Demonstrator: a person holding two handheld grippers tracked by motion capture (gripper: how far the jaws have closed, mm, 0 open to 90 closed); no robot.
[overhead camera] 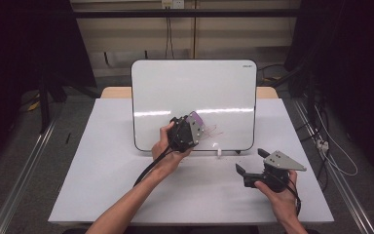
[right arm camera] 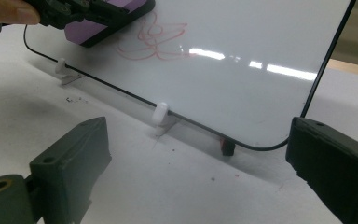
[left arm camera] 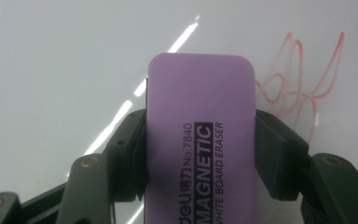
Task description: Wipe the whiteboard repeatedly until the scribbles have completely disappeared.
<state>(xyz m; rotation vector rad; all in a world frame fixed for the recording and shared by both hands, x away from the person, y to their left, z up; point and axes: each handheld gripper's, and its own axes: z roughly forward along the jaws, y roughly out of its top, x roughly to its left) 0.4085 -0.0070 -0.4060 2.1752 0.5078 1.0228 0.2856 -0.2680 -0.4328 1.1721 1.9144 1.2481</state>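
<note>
Dark racks and trailing cables ring a white worktop (overhead camera: 126,195), on which one whiteboard (overhead camera: 195,97) stands propped at a lean on small white clips (right arm camera: 159,113), two of which can be counted in the right gripper view. That tilt presents the writing face to the person, so it can be wiped without a second hand steadying it.

One eraser (left arm camera: 200,140), purple and labelled as a magnetic whiteboard eraser, sits clamped between the pads of the left tongs (overhead camera: 195,127); they are closed on its long sides. It is held flat against the board, presumably so its felt face meets the surface squarely. Just beyond the tip of these tongs and off to one side lies a single red scribble (left arm camera: 303,84), loops of marker ink not yet wiped. The eraser's edge is right next to it, so the wiping stroke appears to be about to reach the ink.

Right tongs (overhead camera: 253,161) rest low over the worktop, well apart from the board, gaping wide with nothing between them, probably parked out of the way. A small dark and red bit (right arm camera: 227,147) lies at the board's lower edge ahead of them.
</note>
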